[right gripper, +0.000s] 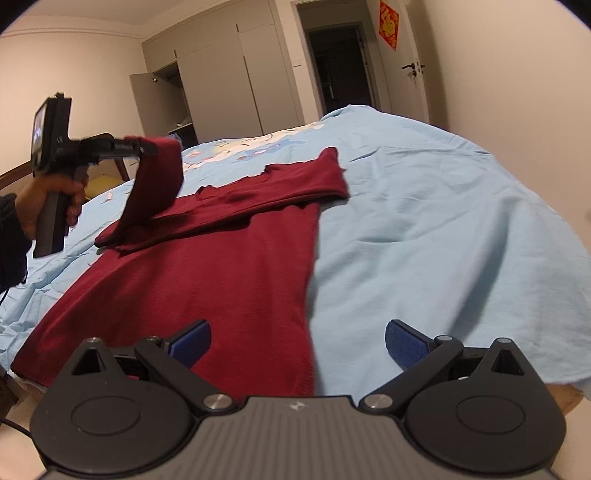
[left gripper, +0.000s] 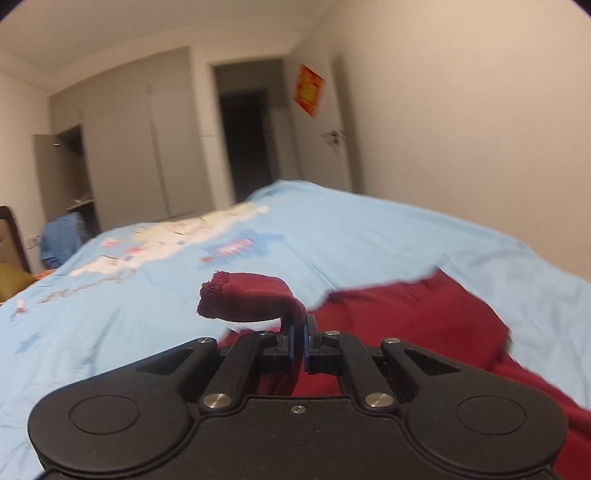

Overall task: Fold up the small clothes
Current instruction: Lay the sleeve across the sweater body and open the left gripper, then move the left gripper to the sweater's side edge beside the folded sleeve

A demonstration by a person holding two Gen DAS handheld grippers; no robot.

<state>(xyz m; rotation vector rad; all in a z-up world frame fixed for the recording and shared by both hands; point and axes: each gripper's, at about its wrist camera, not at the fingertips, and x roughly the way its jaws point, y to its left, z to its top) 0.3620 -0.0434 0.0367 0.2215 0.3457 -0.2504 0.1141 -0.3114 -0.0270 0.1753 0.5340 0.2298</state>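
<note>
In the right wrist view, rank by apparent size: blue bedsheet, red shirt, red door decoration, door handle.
1. blue bedsheet
2. red shirt
3. red door decoration
4. door handle

The last two sit far off, so they look smaller.

Home bedroom: bed, built-in wardrobe, door.

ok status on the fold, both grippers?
Left hand-held gripper shut on dark red sleeve, lifted. Right hand-held gripper open, empty. Dark red shirt flat on blue bedsheet. Nothing blocking.
</note>
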